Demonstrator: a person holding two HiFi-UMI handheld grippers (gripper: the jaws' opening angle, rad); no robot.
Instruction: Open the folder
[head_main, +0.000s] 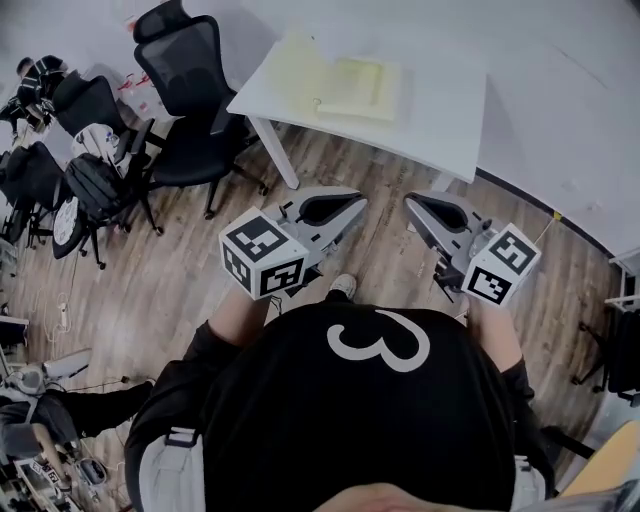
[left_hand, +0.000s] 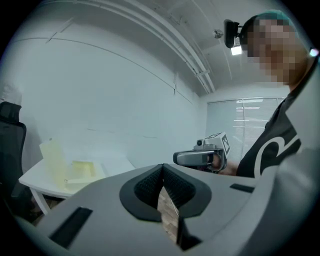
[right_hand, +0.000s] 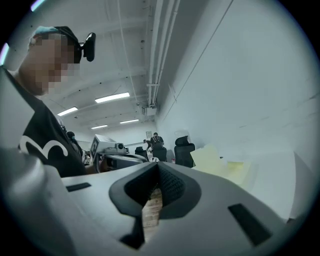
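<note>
Left claw (head_main: 356, 199) and right claw (head_main: 411, 204) both clamped shut, empty; folder (head_main: 340, 85) sits well ahead on the counter (head_main: 440, 115), so spread the tips before approaching its cover.

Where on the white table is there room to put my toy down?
The white table is bare on its right part, between the yellow folder and the table's right edge. The folder lies open and fills the left and middle, leaving only a thin strip along the front edge. Beside the table, the floor at left is crowded with black chairs.
</note>
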